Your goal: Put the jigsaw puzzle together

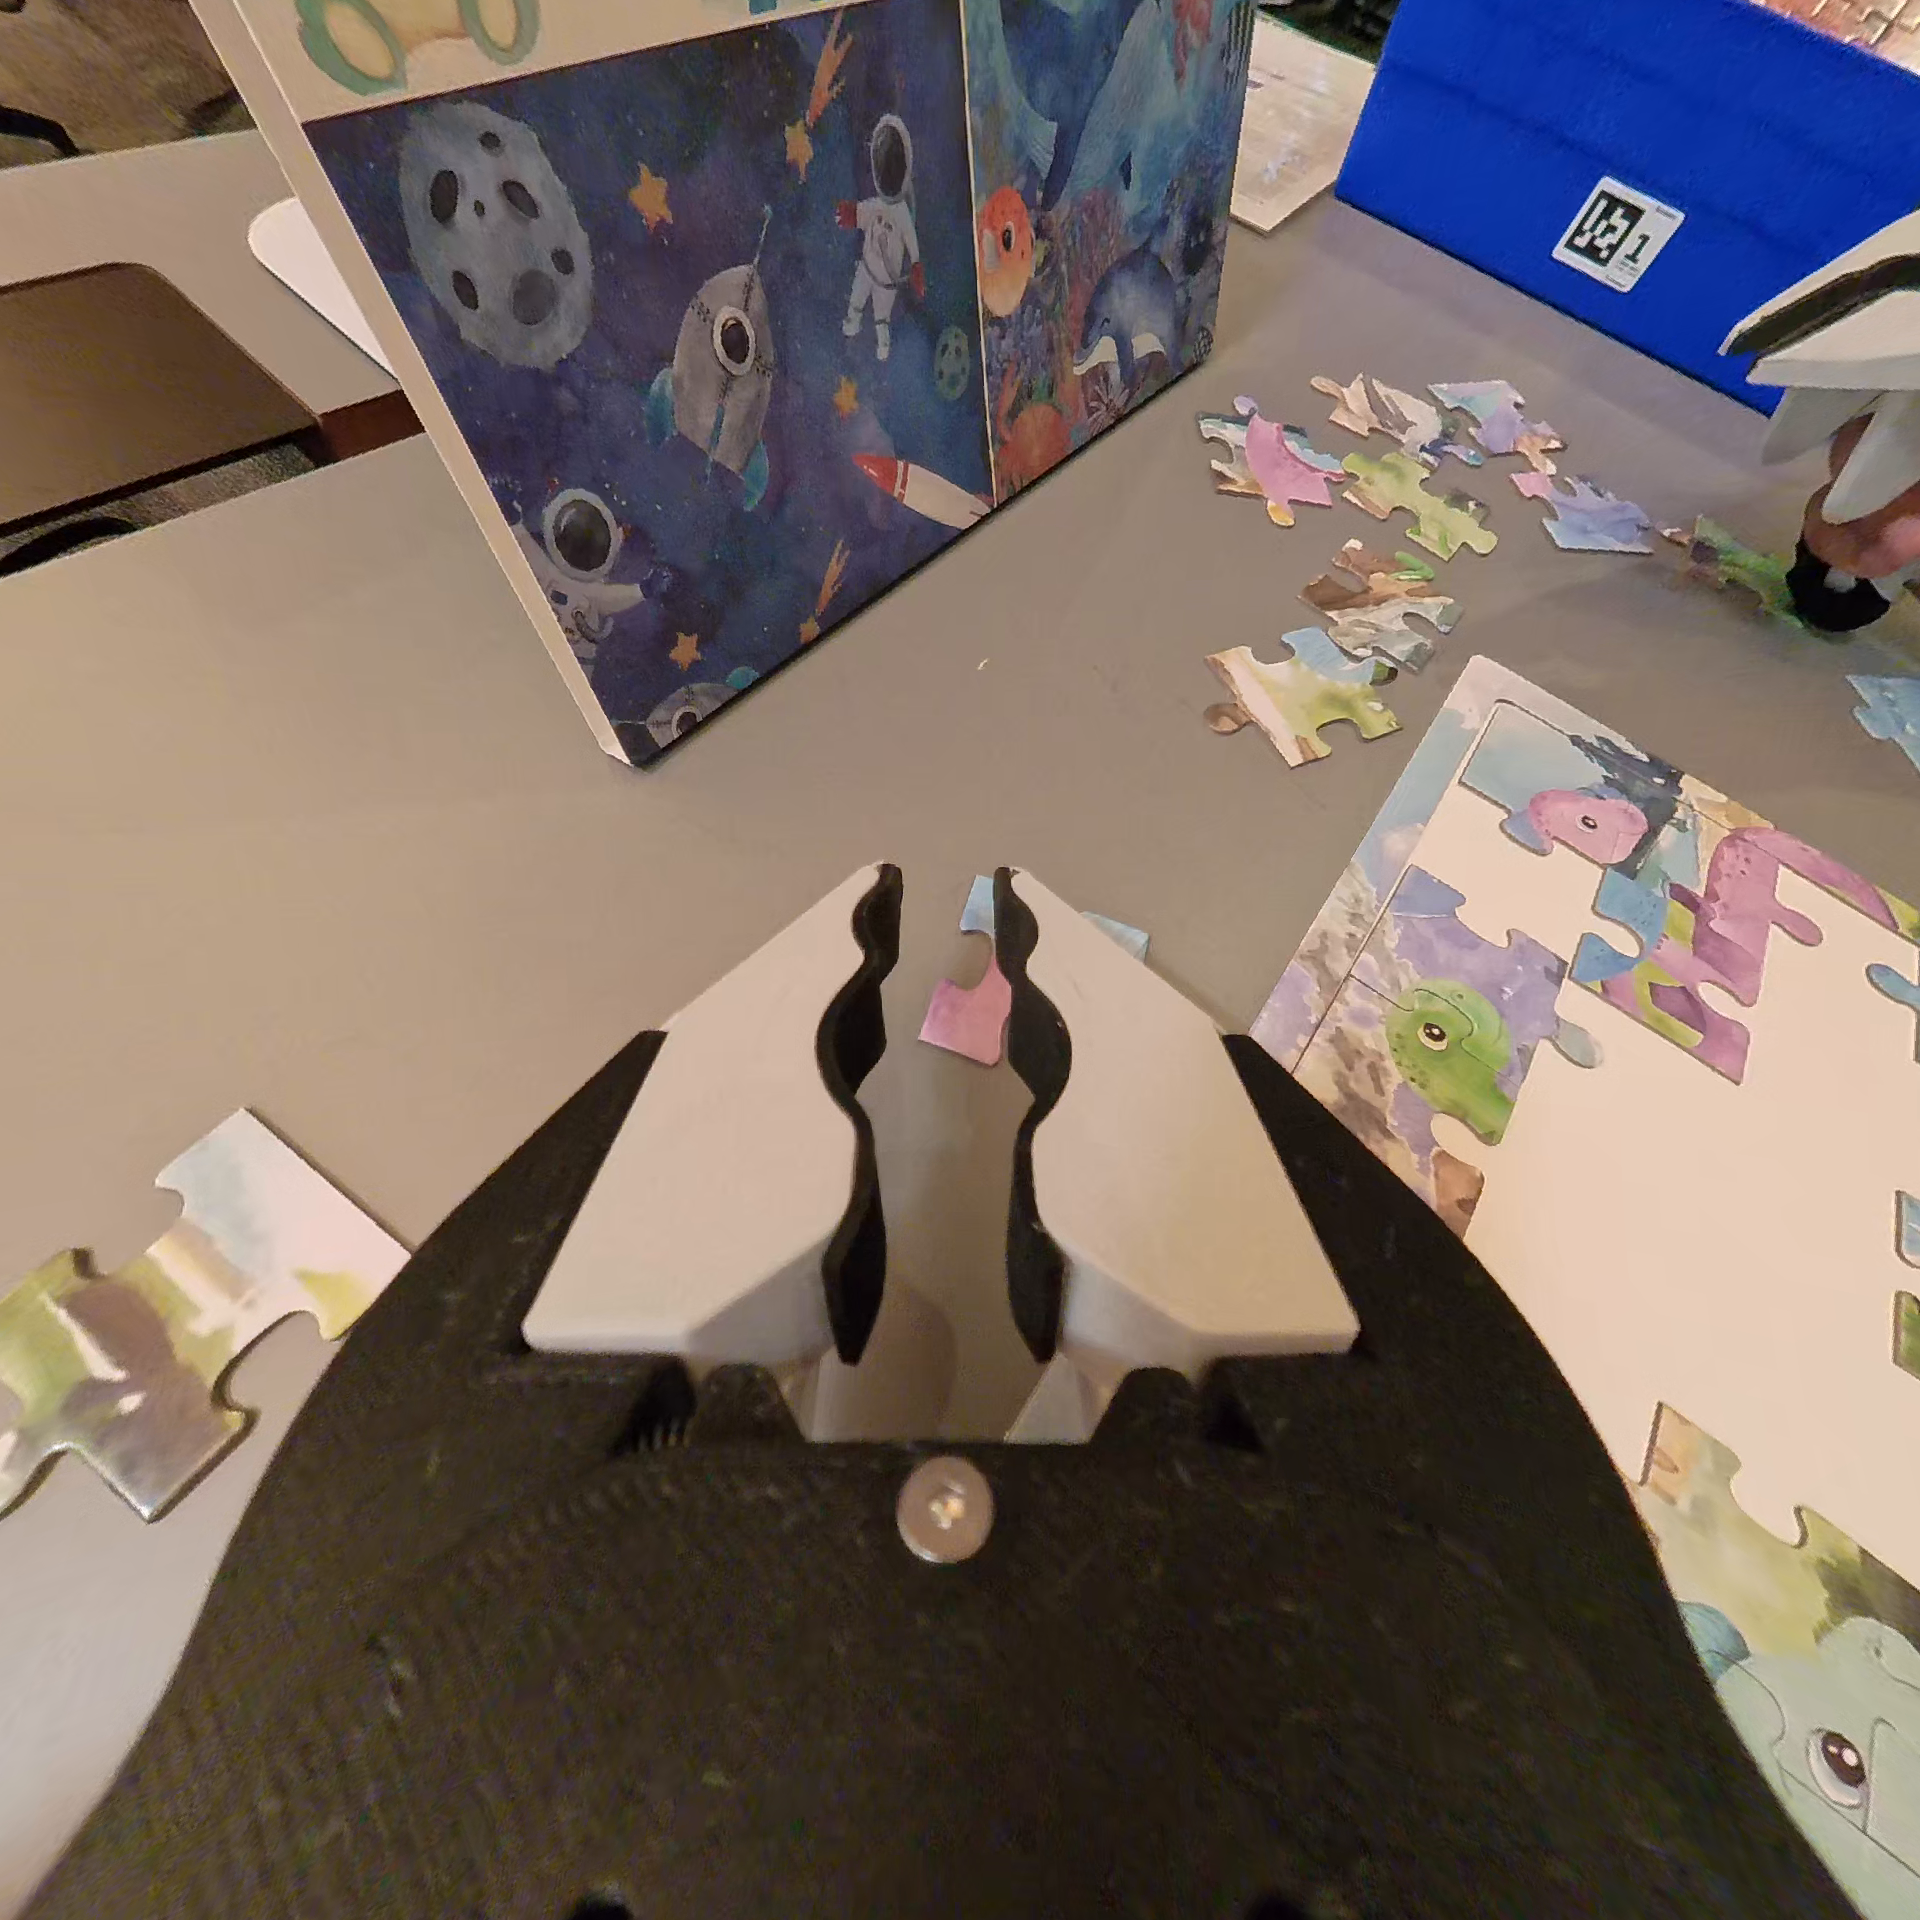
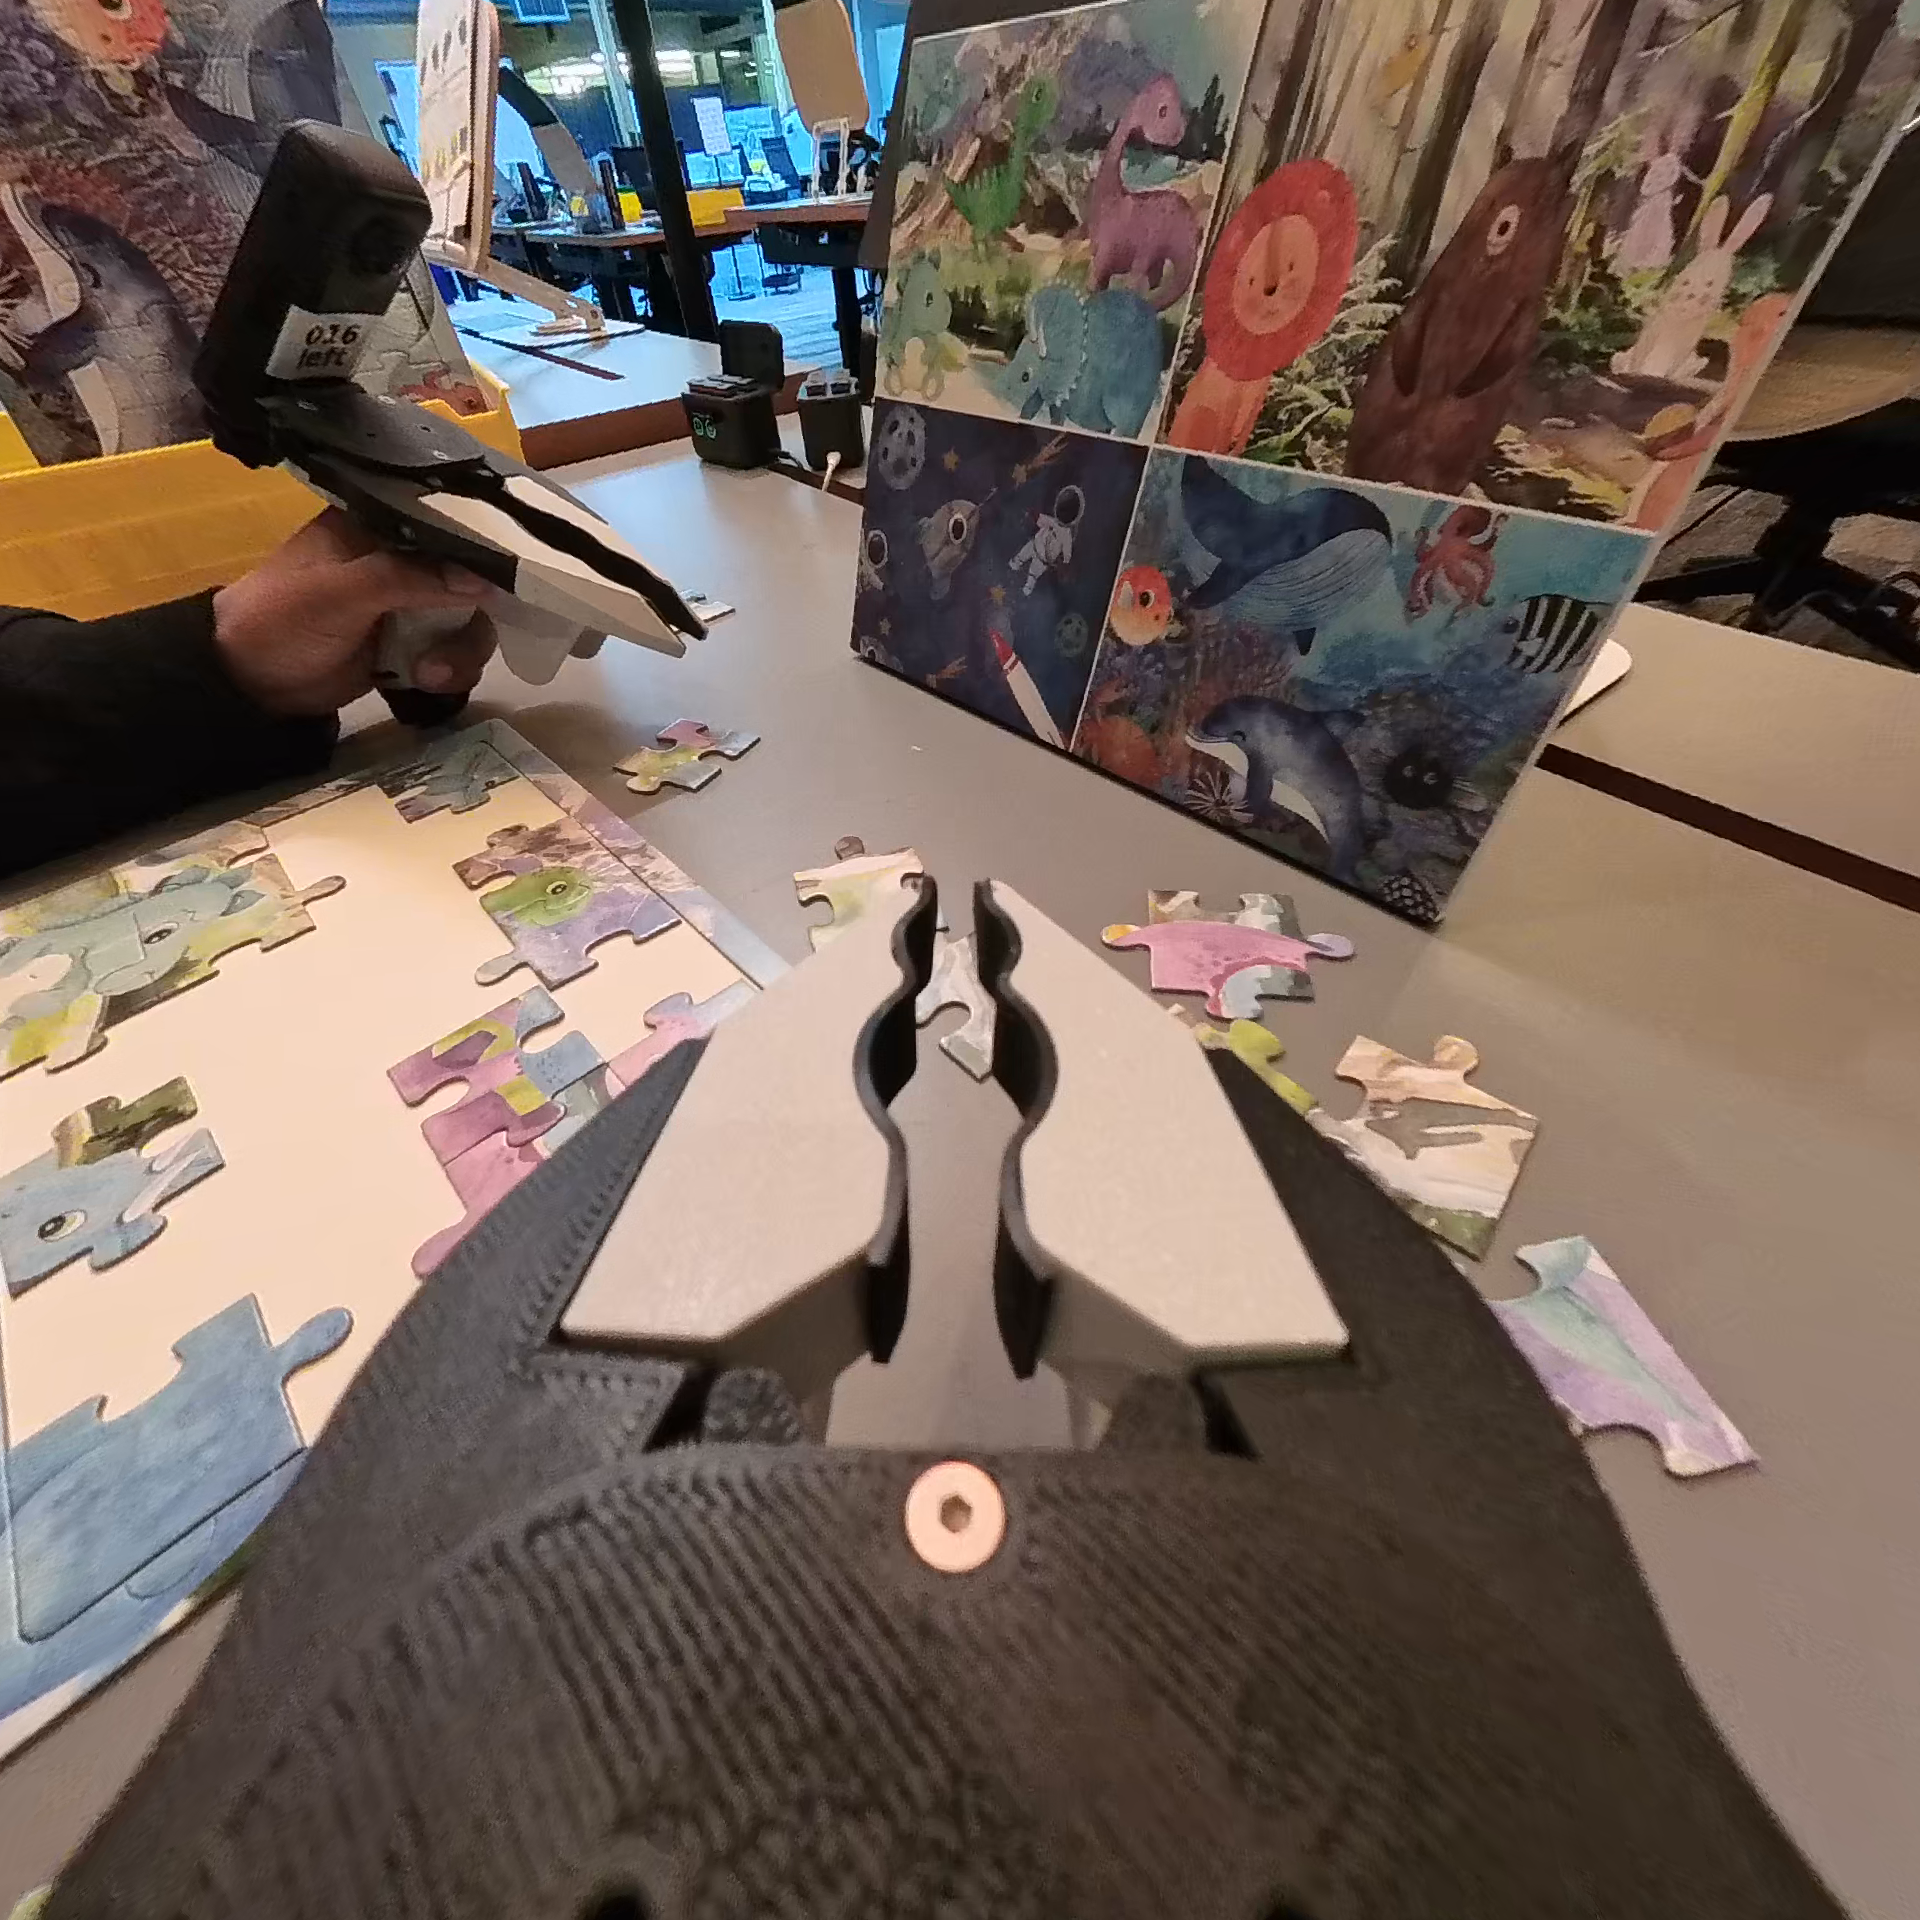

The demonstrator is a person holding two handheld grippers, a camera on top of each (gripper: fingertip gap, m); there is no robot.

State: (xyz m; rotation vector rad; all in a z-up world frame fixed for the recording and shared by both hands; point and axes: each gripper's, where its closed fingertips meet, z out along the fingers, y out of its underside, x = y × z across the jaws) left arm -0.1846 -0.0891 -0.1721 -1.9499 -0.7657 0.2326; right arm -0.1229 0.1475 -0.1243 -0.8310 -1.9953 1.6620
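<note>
Jigsaw puzzle board [image 2: 343, 997] sits lower left, only partly filled. Right gripper [image 2: 951, 899] hovers with fingers slightly parted over a grey-white piece [image 2: 961, 1003], so I'd drop straight down and pinch its edge. Left gripper [image 1: 945, 883] is parted too, holding nothing, above a pink piece [image 1: 966, 1013].

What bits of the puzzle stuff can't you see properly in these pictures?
- Pink and blue piece, left wrist view: partly hidden behind the left gripper.
- Grey and white piece, right wrist view: mostly hidden by the right gripper.
- Puzzle board, left wrist view: cut off by the right edge.
- Blue bin, left wrist view: its inside is out of frame.
</note>
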